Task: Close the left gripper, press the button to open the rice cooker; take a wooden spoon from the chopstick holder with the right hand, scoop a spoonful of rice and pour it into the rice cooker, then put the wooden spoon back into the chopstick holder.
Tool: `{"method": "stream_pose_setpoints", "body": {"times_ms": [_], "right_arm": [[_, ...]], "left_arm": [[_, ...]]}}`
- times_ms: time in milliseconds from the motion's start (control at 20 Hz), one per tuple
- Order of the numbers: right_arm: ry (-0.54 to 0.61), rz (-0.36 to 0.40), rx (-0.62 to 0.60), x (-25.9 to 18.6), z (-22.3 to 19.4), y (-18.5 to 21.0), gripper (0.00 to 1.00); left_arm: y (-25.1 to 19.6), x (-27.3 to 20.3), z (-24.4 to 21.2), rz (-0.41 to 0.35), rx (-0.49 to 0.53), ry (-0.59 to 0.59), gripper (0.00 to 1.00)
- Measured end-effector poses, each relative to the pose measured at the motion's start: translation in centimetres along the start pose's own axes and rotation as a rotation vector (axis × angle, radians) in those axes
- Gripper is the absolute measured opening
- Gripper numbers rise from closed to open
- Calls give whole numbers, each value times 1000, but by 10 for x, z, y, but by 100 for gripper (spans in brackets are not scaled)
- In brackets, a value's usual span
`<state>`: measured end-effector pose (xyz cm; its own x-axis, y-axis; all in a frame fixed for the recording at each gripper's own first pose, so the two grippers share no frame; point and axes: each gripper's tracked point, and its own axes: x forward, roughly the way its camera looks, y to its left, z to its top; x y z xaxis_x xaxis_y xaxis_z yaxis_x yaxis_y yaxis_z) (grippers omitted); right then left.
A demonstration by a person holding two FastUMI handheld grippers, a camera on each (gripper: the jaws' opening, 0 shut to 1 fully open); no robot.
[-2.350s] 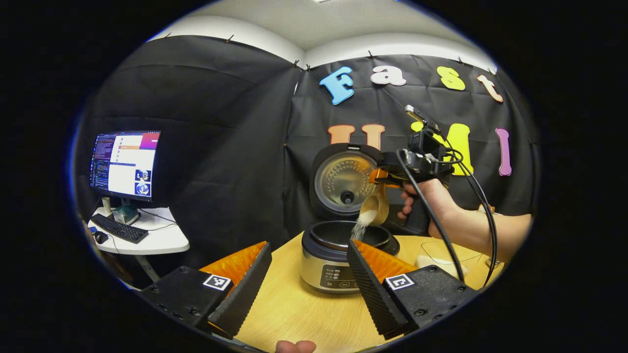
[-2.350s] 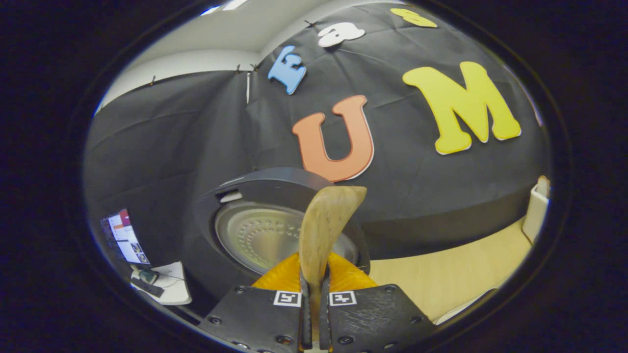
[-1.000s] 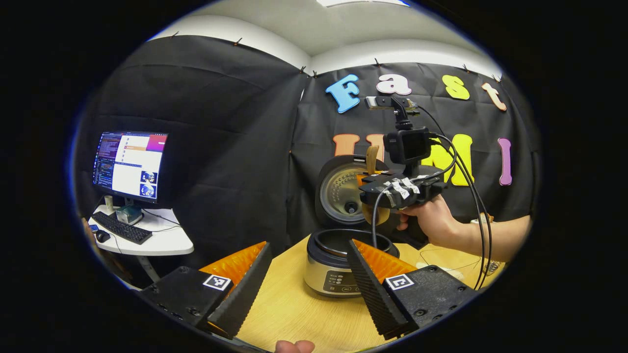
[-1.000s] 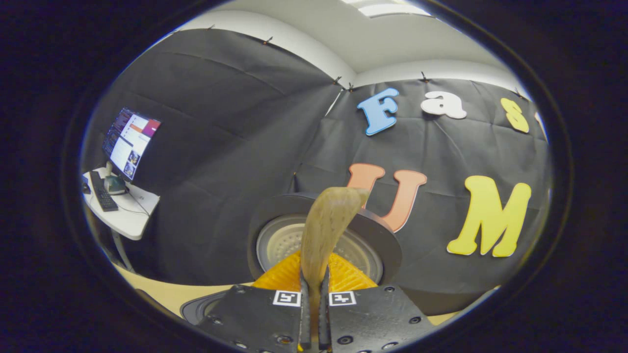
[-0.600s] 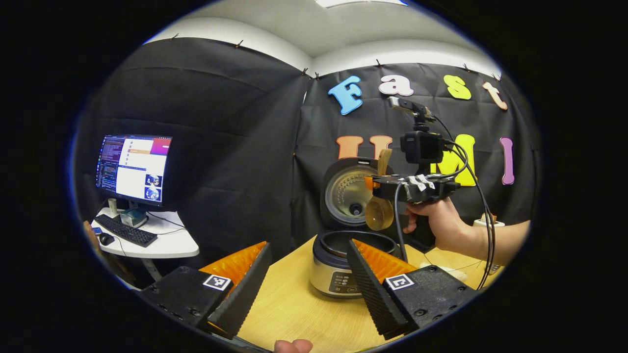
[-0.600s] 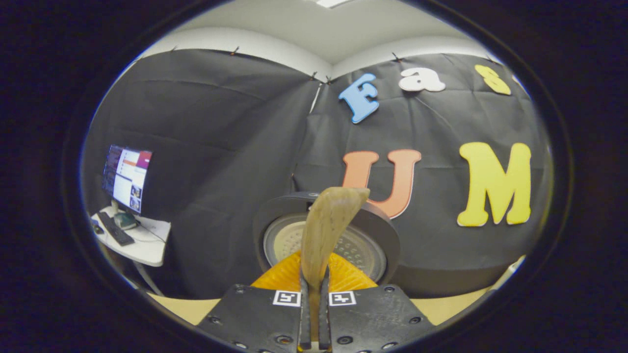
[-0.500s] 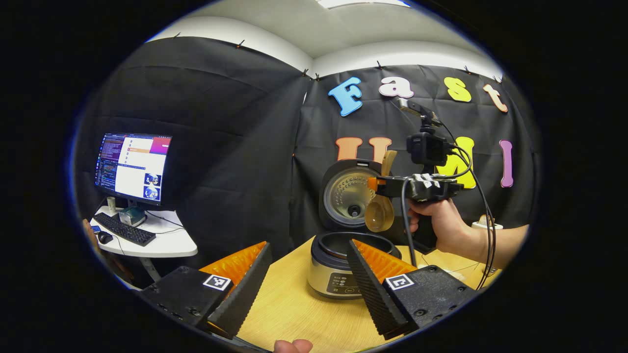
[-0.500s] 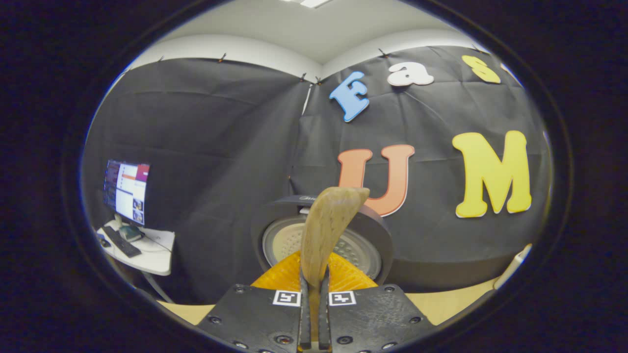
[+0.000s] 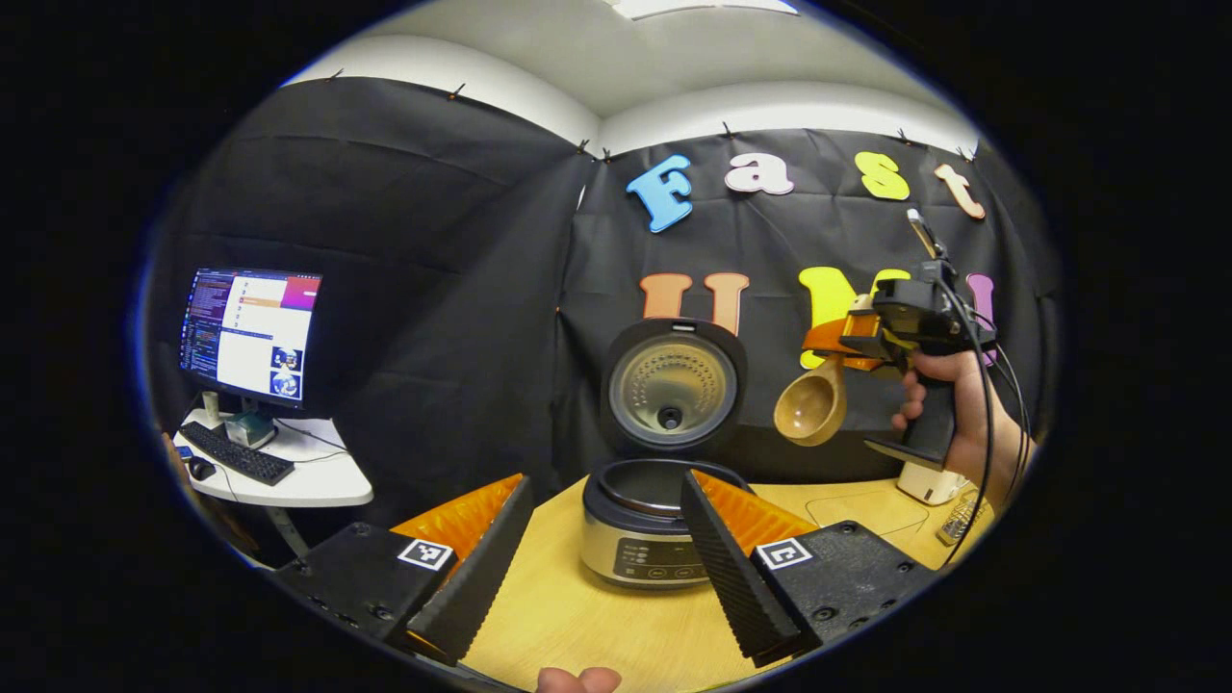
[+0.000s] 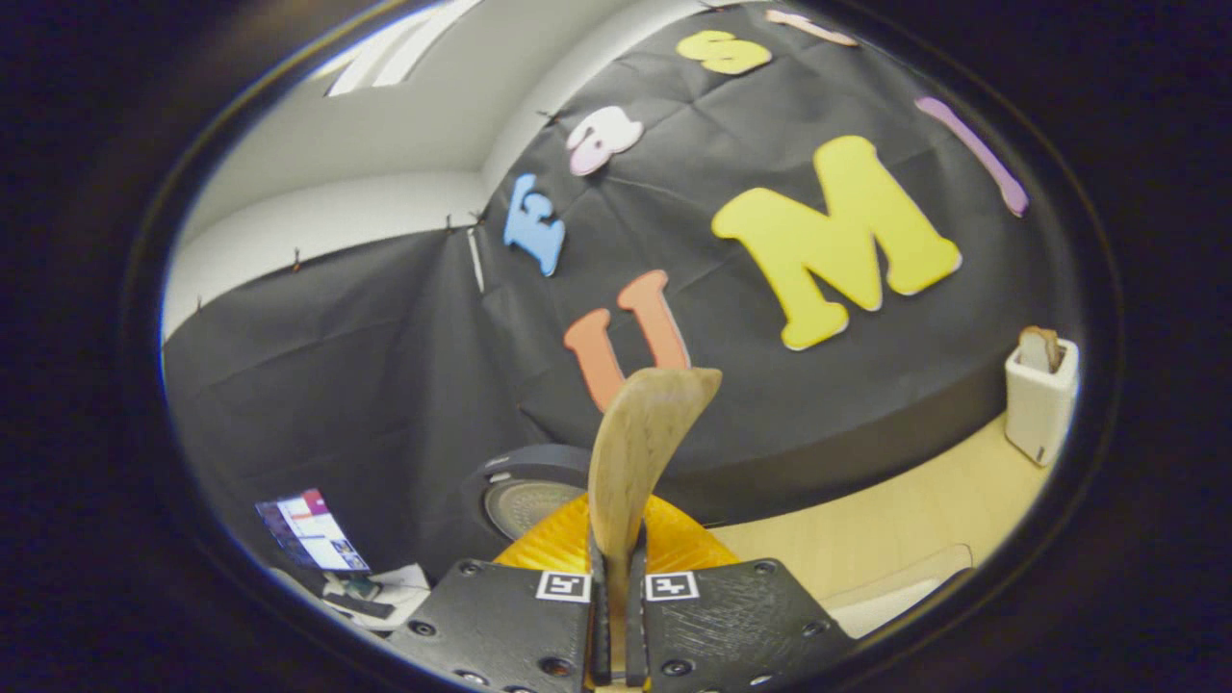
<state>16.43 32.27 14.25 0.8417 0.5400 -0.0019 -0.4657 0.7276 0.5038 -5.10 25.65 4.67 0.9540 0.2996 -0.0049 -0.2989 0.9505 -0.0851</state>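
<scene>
Since the pour we've swung the right gripper (image 9: pixel 835 345) off the rice cooker (image 9: pixel 647 525) to the right; the wooden spoon (image 9: pixel 813 408) now hangs clear of the pot, up and right of the raised lid (image 9: pixel 673 388), bowl down and showing no rice.

In the right gripper view we see the right gripper (image 10: pixel 616 616) clamped tight on the spoon handle, both fingers pressing it, with the handle end sticking up between them. From this view the lid sits low and left behind the fingers, and the chopstick holder (image 10: pixel 1039 399) stands on the table (image 10: pixel 895 539) at far right, well apart from the spoon. Another wooden piece pokes out of its top.

In the left gripper view, the hand (image 9: pixel 953 409) holding the right gripper is at far right, with the chopstick holder (image 9: pixel 926 481) just below it, partly hidden.

Left gripper (image 9: pixel 602 539) has its jaws spread wide with nothing between them. It hangs near us over the table, with the rice cooker beyond the gap and its right finger overlapping the pot's edge in view. Cooker is open, with the inner pot exposed; we can't tell the contents from here.

Monitor (image 9: pixel 250 332) and keyboard (image 9: pixel 236 454) sit on a side desk at far left.
</scene>
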Motion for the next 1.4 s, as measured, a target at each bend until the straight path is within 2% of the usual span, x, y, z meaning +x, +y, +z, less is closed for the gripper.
{"method": "stream_pose_setpoints", "body": {"times_ms": [150,350,550,800,850,950,1100,1400], "right_arm": [[-37,-76,28,-51,33,-63,6],[-96,-178,81,-117,71,-144,6],[-167,-315,-15,-172,102,-217,7],[-194,-421,-56,-228,119,-282,5],[-197,-440,-62,-235,120,-294,7],[-192,-481,-66,-246,118,-314,5],[-175,-536,-82,-251,109,-345,7],[-126,-585,-153,-237,75,-377,6]], "left_arm": [[-12,-1,6,-6,42,-30,98],[-38,-4,6,-29,46,-39,98],[-72,-3,-1,-71,36,-19,98],[-105,-1,6,-91,25,-18,98],[-110,-1,8,-94,22,-21,98],[-121,0,9,-100,14,-24,98],[-137,-1,11,-118,8,-22,98],[-146,0,9,-154,-20,1,98]]}}
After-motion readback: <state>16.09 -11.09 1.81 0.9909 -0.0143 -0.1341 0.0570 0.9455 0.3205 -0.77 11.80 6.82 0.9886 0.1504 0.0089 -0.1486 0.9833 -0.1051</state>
